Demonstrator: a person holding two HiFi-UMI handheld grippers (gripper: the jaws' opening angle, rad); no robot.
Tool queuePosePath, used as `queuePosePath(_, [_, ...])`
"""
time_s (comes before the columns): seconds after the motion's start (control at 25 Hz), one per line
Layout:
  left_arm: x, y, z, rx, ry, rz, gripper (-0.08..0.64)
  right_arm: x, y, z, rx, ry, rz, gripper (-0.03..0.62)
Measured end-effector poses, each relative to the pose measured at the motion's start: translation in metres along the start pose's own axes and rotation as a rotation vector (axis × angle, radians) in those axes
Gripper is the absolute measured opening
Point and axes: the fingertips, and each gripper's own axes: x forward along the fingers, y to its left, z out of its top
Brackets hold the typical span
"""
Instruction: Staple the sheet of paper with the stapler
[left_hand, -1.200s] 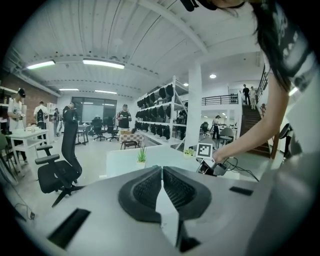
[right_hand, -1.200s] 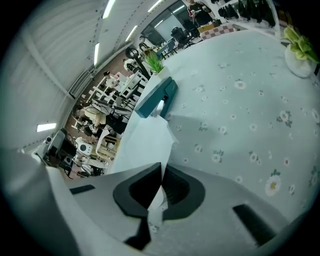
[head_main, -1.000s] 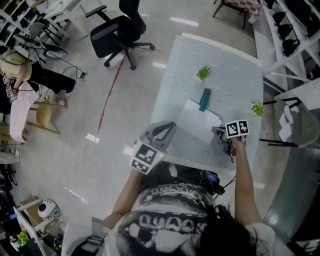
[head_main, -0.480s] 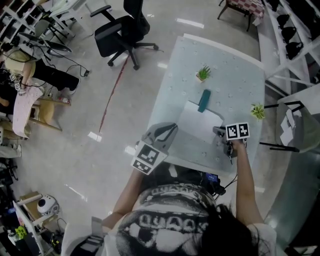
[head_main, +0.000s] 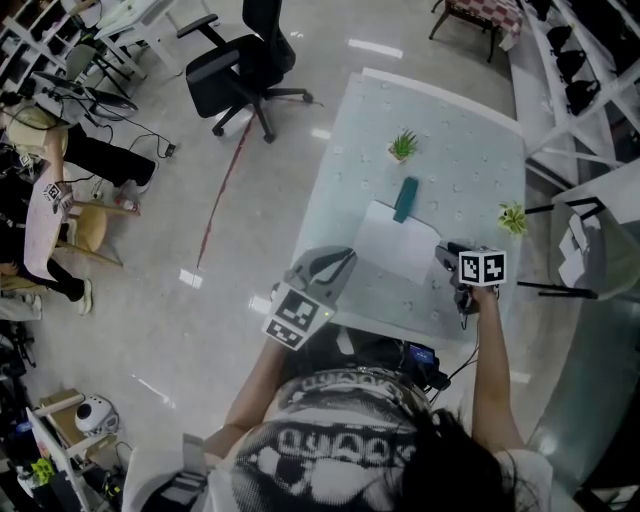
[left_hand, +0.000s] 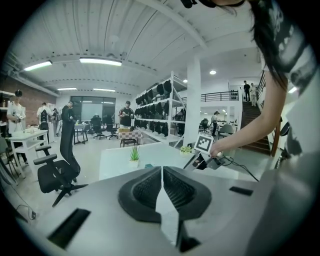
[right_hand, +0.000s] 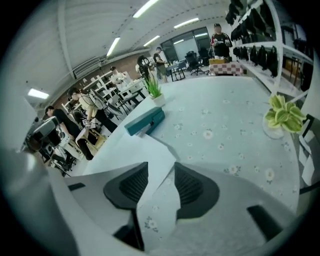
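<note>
The sheet of paper (head_main: 395, 240) lies flat on the table (head_main: 450, 140). The teal stapler (head_main: 405, 199) sits at its far corner, though I cannot tell whether that corner is already in the stapler's mouth. The right gripper (right_hand: 160, 172) points down at the near edge with its jaws opening. The sheet's near corner shows in the gap, but the pads are clear of it, so nothing is held. The left gripper (left_hand: 161, 172) hovers at the table's near edge, its jaws together and empty. The paper is probably thin, light and limp, and it should slide easily on this smooth top. It is best pinched at a corner or edge, or simply pinned down flat, since a grip in the middle would crease it. The stapler looks rigid, heavier and hinged, with hard smooth sides that may slip. Steady it by the long body, then press down on the top arm near the mouth end.
</note>
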Motion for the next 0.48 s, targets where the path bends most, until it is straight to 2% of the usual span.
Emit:
queuePosePath(0.16, [-0.003,-0.001,0.001,0.003,-0.006,-0.004,0.012,-0.008,0.016,0.03,-0.086,-0.083,-0.014,0.138])
queuePosePath(0.28, [-0.006,-0.001,0.001,0.005,-0.011,-0.004,0.012,-0.006,0.039,0.055,-0.124,-0.134,0.011,0.094])
queuePosePath(0.48, [-0.013,-0.001,-0.001,-0.004,-0.022,-0.003,0.011,0.006,0.069,0.092,-0.186,-0.175,0.033,0.023])
